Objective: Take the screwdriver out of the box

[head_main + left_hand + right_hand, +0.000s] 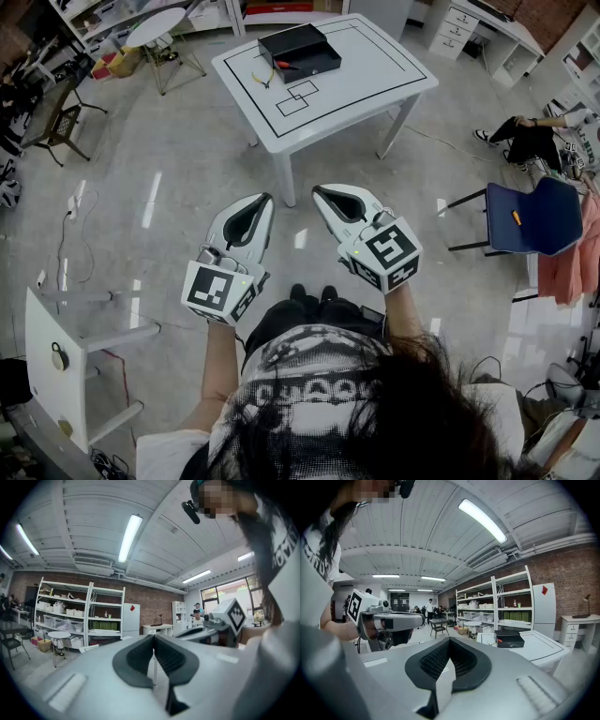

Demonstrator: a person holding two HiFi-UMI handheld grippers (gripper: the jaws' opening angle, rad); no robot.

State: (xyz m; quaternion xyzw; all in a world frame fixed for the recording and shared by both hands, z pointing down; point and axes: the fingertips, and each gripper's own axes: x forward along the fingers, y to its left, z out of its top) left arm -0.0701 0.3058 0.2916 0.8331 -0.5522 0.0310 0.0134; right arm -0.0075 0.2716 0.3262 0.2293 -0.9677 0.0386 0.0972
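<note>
A black open box (298,52) stands on the far left part of a white table (366,75), several steps ahead of me. At the box's front left edge a red-handled tool (282,65) shows, probably the screwdriver. In the right gripper view the box (509,639) sits low on the table with a red bit (498,640) at its left side. Both grippers are held level at waist height, side by side, far short of the table. My left gripper (267,199) is shut with nothing in it. My right gripper (317,190) is shut and empty too.
Black lines mark rectangles on the tabletop, and a small wire-like thing (262,76) lies left of the box. A blue chair (539,216) stands right, a white stool (75,356) near left, a round side table (155,26) far left. A person (534,131) sits on the floor at right.
</note>
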